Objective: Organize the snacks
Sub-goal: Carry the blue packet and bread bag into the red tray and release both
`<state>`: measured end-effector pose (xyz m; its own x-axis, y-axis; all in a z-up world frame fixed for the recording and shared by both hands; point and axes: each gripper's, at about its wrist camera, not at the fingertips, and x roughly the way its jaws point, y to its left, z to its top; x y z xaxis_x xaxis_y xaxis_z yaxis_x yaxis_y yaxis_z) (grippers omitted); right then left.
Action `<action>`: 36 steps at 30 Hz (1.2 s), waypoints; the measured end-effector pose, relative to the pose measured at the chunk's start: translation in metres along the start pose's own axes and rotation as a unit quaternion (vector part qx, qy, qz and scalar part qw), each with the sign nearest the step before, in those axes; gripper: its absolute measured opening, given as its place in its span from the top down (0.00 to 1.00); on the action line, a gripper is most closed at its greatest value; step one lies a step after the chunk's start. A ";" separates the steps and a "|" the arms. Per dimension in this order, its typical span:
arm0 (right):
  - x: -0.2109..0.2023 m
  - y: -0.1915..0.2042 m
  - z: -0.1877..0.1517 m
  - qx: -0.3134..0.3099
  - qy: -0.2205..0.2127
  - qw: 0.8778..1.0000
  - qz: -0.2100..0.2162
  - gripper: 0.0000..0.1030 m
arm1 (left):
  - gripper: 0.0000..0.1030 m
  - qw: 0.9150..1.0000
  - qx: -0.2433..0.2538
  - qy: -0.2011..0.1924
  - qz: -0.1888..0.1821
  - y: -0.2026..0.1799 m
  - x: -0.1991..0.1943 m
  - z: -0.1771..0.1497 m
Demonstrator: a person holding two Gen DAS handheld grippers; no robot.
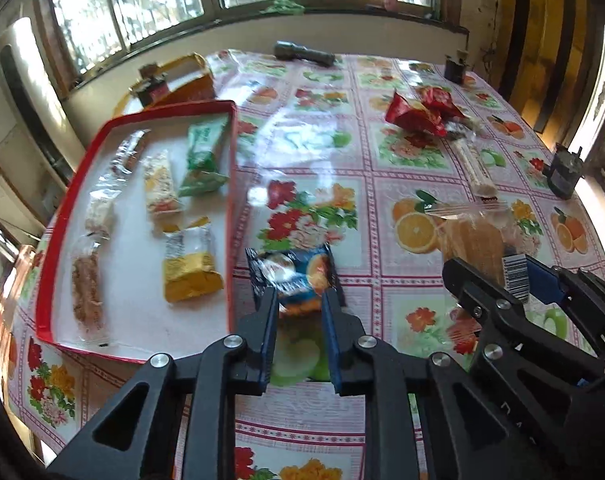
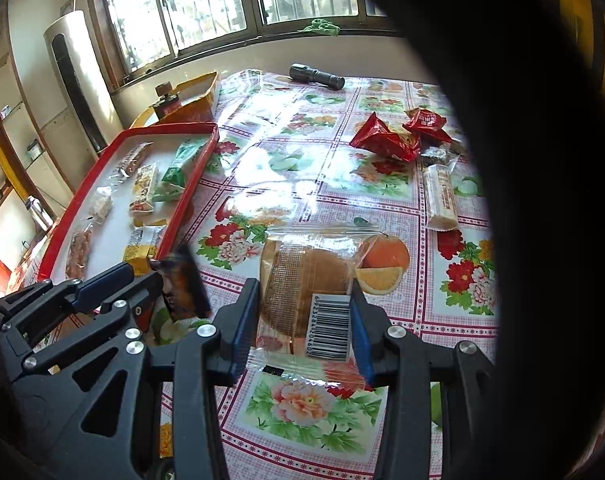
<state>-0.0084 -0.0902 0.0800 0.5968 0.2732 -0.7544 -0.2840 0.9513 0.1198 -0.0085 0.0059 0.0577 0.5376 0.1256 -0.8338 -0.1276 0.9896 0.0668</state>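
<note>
My left gripper (image 1: 299,306) is shut on the lower end of a dark blue snack packet (image 1: 292,274), held just right of the red tray (image 1: 232,160). The white-floored tray holds several wrapped snacks, among them a green packet (image 1: 202,160) and a yellow one (image 1: 190,270). My right gripper (image 2: 302,308) is shut on a clear packet with a brown cake (image 2: 302,276) and a barcode label, above the flowered tablecloth (image 2: 310,404). The left wrist view shows the right gripper (image 1: 510,276) with that packet at the right. The right wrist view shows the tray (image 2: 190,184) and the blue packet (image 2: 182,284) at the left.
Red snack packets (image 1: 418,114) and a long white bar (image 1: 474,164) lie on the far right of the table. A dark flashlight (image 1: 304,54) lies at the back edge, and small dark jars (image 1: 562,174) stand at the right. A black shape (image 2: 542,200) blocks the right of the right wrist view.
</note>
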 end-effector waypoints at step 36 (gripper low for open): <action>0.029 -0.090 -0.028 0.087 0.065 0.994 -0.026 0.58 | 0.44 0.988 -0.069 0.132 0.028 -0.006 0.086 0.046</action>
<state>0.0138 -0.1723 0.0293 0.5023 0.2130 -0.8380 -0.1139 0.9770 0.1800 0.0772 0.0136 0.0105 0.2933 0.1388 -0.9459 -0.2734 0.9603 0.0561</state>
